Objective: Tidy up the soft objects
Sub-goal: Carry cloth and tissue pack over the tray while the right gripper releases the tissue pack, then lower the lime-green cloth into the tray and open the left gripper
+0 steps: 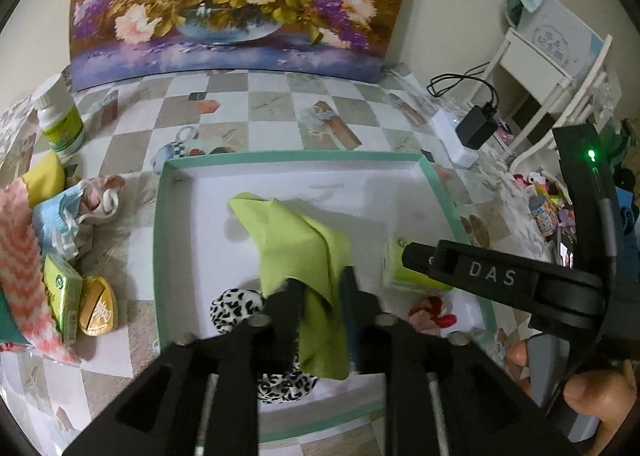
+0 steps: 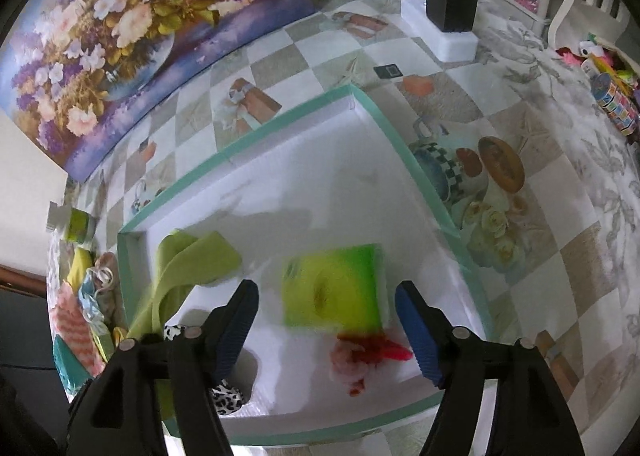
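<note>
A white tray with a teal rim (image 1: 160, 216) (image 2: 404, 148) lies on the checked tablecloth. My left gripper (image 1: 320, 288) is shut on a lime green cloth (image 1: 304, 248) and holds it over the tray; the cloth also shows in the right wrist view (image 2: 188, 260). A leopard-print soft item (image 1: 236, 308) (image 2: 226, 400) lies in the tray under it. My right gripper (image 2: 326, 308) is open over a green-yellow packet (image 2: 332, 288) (image 1: 404, 268) in the tray. A pink and red soft item (image 2: 356, 360) (image 1: 430, 314) lies beside the packet.
Left of the tray lie a pile of cloths (image 1: 80, 208), a pink chevron cloth (image 1: 24, 264), a green box (image 1: 62, 296), a gold item (image 1: 98, 312) and a white-green bottle (image 1: 60, 116). A flower painting (image 1: 240, 4) stands behind. A charger on a white block (image 2: 450, 4) is at the right.
</note>
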Demonstrator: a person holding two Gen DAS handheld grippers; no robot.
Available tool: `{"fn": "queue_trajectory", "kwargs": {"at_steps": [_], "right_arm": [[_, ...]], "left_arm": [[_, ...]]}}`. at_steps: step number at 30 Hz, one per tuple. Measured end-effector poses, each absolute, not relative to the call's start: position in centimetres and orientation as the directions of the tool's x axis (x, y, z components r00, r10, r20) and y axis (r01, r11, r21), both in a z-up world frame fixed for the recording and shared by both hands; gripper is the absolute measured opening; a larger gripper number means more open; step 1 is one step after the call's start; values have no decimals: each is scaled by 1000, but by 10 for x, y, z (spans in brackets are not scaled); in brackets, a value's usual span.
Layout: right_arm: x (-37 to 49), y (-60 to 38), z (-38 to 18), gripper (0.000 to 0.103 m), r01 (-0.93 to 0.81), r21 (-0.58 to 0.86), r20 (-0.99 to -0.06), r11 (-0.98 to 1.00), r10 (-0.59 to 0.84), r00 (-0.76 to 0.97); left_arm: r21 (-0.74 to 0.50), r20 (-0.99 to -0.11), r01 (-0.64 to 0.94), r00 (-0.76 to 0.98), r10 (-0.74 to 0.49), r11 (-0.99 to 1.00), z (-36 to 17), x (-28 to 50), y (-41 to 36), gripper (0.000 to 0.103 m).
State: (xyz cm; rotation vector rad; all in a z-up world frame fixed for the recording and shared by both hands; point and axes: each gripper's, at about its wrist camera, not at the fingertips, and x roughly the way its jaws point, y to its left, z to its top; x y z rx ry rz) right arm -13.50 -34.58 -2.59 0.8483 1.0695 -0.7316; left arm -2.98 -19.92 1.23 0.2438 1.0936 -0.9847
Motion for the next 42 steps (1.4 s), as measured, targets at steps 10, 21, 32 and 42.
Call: {"fn": "queue_trajectory", "kwargs": {"at_steps": [10,21,32,42], "right_arm": [[-133,-345,-33,88,864,163,-967,477,-98,236],[-128,-339,-24,97,861,97,-971,500,-140,191],[-85,-293,-7,97,761,64,-961,646,-166,222],[-70,-271,-10,97,712,74,-964,698,-132,229]], "left_arm": [[-277,-865,645,155,-477,712,6,4,-180,70],[-253,-899,458,213,-382,852,-6,45,-141,92],[-174,-909,376,294,-295,910,14,70,-109,92],[-160,-891,270,374,-257,949,39,104,-57,92]]}}
